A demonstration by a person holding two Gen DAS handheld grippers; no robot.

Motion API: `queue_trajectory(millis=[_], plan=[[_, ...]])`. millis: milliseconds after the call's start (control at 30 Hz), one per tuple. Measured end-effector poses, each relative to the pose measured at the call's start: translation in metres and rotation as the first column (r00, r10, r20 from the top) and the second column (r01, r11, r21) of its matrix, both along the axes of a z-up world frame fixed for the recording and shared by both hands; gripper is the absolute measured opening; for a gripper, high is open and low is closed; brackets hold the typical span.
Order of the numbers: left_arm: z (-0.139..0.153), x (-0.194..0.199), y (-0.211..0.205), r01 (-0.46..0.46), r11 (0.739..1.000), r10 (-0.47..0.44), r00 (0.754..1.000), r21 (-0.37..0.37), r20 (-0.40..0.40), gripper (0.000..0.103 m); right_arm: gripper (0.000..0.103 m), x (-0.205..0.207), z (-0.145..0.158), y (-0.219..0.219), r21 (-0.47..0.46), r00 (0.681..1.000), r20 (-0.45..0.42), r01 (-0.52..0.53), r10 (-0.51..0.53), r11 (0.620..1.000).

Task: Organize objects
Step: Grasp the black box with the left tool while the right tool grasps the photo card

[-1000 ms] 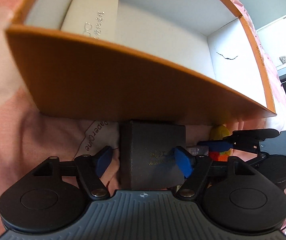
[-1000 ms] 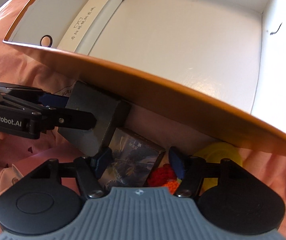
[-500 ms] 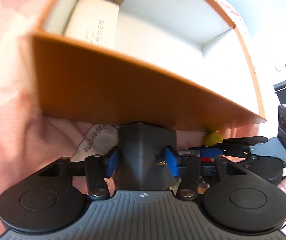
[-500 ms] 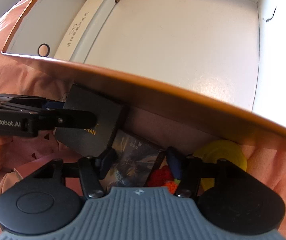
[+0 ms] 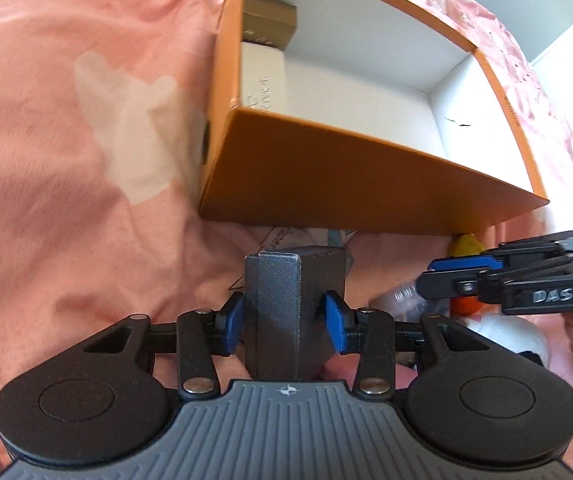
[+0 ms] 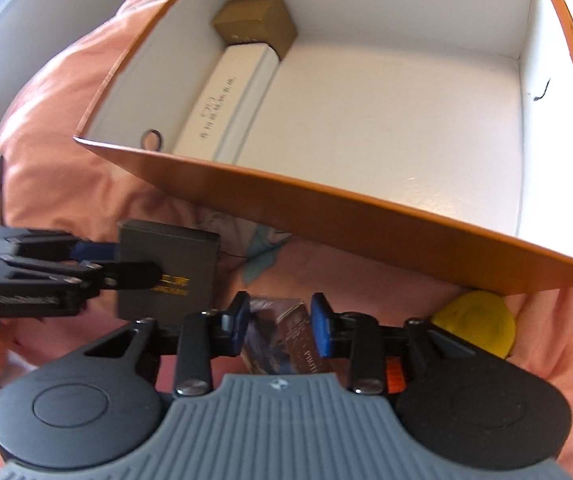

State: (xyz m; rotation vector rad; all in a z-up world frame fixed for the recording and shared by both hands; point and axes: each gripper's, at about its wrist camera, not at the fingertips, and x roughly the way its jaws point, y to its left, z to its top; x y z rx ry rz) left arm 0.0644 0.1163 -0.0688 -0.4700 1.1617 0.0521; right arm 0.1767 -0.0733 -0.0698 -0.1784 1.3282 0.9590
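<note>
Both pickups are under way: the left gripper (image 5: pixel 285 322) closes on the dark grey box (image 5: pixel 294 312), the right gripper (image 6: pixel 280 326) on the printed box (image 6: pixel 282 340), each just short of the orange box's (image 6: pixel 366 216) near wall, so next comes, I judge, lifting both over that wall inside

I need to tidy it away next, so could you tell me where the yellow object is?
In the right wrist view the yellow object lies on the pink bedding, low right, tucked against the orange box's near wall.

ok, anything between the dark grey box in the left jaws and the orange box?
Only the orange box's near wall, which the dark grey box must clear. The white floor beyond is bare beside the white carton and brown box.
</note>
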Motion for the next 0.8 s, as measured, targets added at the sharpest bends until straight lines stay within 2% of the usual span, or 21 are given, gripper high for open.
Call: queue_trajectory(millis=[67, 133, 200, 300, 333, 500, 667, 800], plan=[[0.000, -0.002, 0.004, 0.000, 1.000, 0.000, 1.000, 0.001, 0.000, 0.048, 0.027, 0.003, 0.001, 0.001, 0.017, 0.999, -0.035, 0.000, 0.000, 1.000], [0.001, -0.001, 0.003, 0.008, 1.000, -0.008, 1.000, 0.002, 0.001, 0.047, 0.030, 0.002, -0.002, 0.010, -0.004, 1.000, -0.009, -0.023, 0.023, 1.000], [-0.003, -0.004, 0.004, 0.011, 1.000, -0.011, 1.000, 0.001, 0.001, 0.047, 0.041, -0.004, -0.006, 0.021, -0.008, 0.998, -0.028, -0.062, 0.061, 0.998], [-0.007, -0.006, 0.001, 0.004, 1.000, -0.004, 1.000, -0.006, 0.003, 0.047, 0.052, -0.005, -0.013, 0.017, -0.030, 0.988, -0.033, -0.150, 0.149, 0.988], [-0.008, -0.005, 0.001, 0.003, 1.000, -0.003, 1.000, -0.009, 0.003, 0.047, 0.053, -0.006, -0.016, 0.018, -0.042, 0.984, -0.038, -0.175, 0.173, 0.984], [-0.012, -0.001, -0.005, 0.007, 1.000, -0.007, 1.000, -0.008, 0.002, 0.047, 0.049, -0.016, -0.046, 0.021, -0.133, 0.967, -0.025, -0.254, 0.253, 0.958], [-0.015, 0.000, -0.002, -0.012, 1.000, 0.011, 1.000, -0.028, -0.007, 0.046, 0.045, -0.010, -0.046, 0.020, -0.097, 0.979, -0.029, -0.205, 0.203, 0.974], [-0.012, -0.003, -0.002, -0.021, 0.999, 0.021, 1.000, -0.030, 0.001, 0.046, 0.036, -0.015, -0.036, 0.016, -0.083, 0.983, 0.006, -0.184, 0.185, 0.979]])
